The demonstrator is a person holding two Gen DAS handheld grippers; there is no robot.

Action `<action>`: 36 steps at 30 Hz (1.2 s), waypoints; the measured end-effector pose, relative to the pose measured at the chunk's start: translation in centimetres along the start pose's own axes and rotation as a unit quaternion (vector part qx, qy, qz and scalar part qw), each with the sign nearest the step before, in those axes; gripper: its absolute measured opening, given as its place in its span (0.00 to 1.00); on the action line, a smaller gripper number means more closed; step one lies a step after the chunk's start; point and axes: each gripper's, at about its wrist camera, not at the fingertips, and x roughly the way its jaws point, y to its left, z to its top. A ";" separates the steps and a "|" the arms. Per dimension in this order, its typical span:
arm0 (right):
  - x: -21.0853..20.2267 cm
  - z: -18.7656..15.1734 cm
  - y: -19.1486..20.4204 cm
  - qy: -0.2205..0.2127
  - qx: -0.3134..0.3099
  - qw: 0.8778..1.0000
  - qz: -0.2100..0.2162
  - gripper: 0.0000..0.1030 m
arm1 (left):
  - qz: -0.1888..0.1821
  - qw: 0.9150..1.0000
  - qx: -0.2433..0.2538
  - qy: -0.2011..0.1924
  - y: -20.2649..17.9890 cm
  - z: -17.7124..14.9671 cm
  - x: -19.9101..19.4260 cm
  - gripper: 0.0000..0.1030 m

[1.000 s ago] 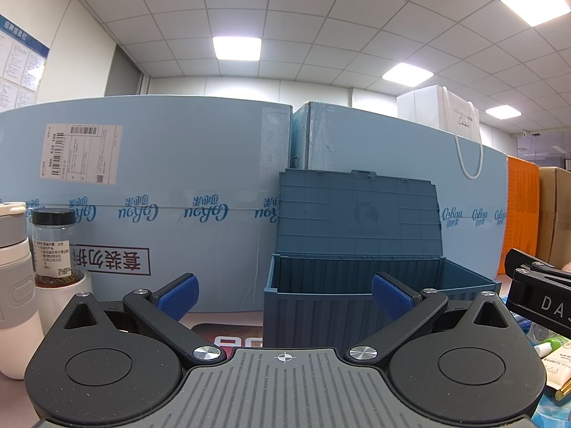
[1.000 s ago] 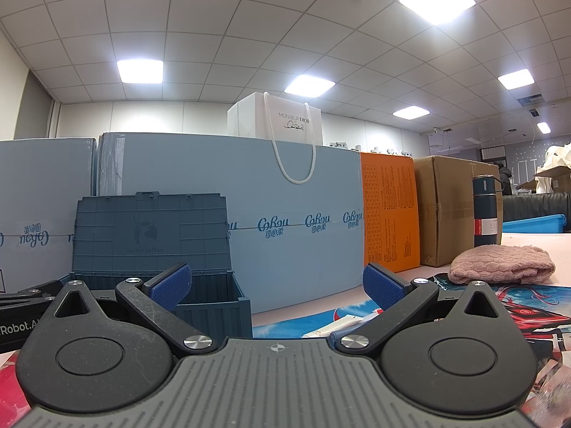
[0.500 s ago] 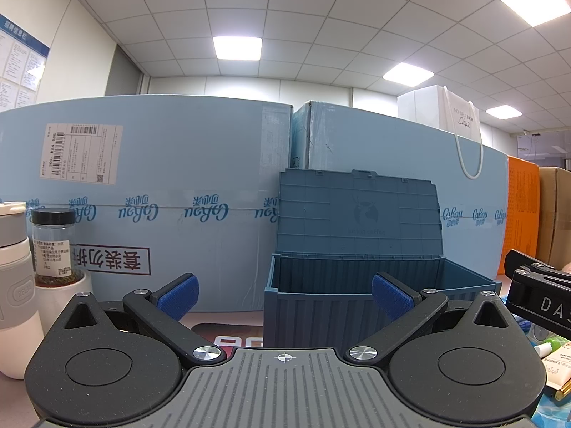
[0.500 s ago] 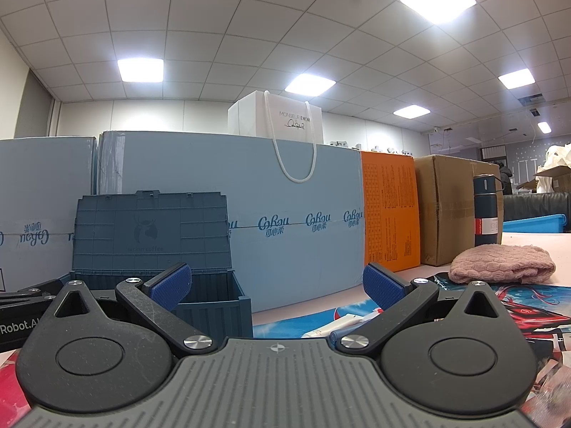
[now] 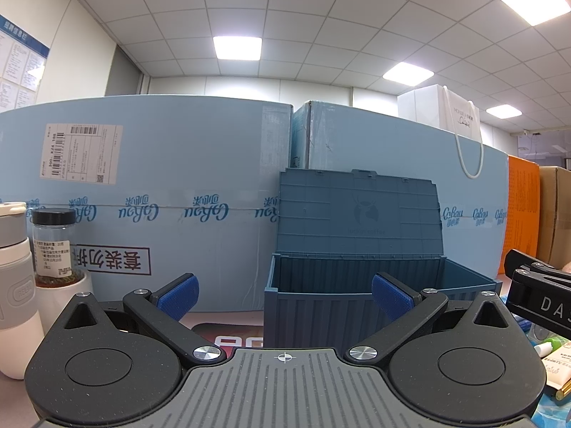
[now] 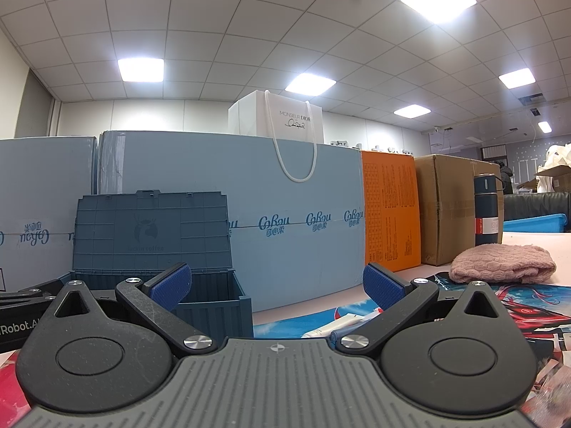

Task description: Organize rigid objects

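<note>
A dark blue storage box [image 5: 321, 306] with its lid raised stands straight ahead in the left wrist view, close behind my left gripper [image 5: 284, 292], which is open and empty. From the right wrist the same storage box [image 6: 210, 299] sits at left. My right gripper [image 6: 276, 283] is open and empty too; a white tube [image 6: 339, 324] lies on the mat just beyond it. A spice jar [image 5: 53, 249] with a black cap and a white-and-grey bottle [image 5: 12, 267] stand at the far left. More small tubes [image 5: 549, 347] lie at the right edge.
Tall light-blue cartons [image 5: 142, 192] wall off the back of the table, with an orange carton [image 6: 389, 214] and a brown carton [image 6: 449, 210] further right. A pink knitted hat [image 6: 499, 267] and a dark flask [image 6: 487, 210] are at right. The other gripper's body [image 5: 539, 296] shows at right.
</note>
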 end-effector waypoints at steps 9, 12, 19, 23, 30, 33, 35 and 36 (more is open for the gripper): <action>0.0 -0.4 0.1 0.001 0.006 1.000 0.000 1.00 | 0.002 1.000 0.002 0.001 0.0 0.0 0.0 1.00; 0.0 -0.4 -0.1 0.002 0.008 1.000 0.003 1.00 | 0.005 1.000 0.005 -0.001 0.0 0.0 -0.1 1.00; -0.1 -0.1 -0.7 0.002 0.025 1.000 0.012 1.00 | 0.011 0.999 0.032 -0.019 -0.9 -0.1 -0.7 1.00; -0.6 0.5 -1.4 -0.002 0.040 0.999 0.023 1.00 | -0.002 0.999 0.033 -0.028 -1.0 -0.1 -1.1 1.00; -2.8 2.6 -4.0 -0.022 0.043 0.998 0.028 1.00 | -0.020 1.000 0.018 0.003 -0.4 0.4 -1.2 1.00; -3.6 3.1 -6.0 -0.017 0.028 0.999 0.026 1.00 | -0.031 0.999 0.028 0.005 -0.7 0.6 -1.5 1.00; -4.1 3.4 -7.5 -0.012 0.025 0.999 0.017 1.00 | -0.040 0.998 0.049 0.017 -1.5 0.7 -1.5 1.00; -4.4 3.5 -8.2 -0.009 0.023 1.000 0.010 1.00 | -0.047 0.997 0.055 0.026 -1.8 0.8 -1.4 1.00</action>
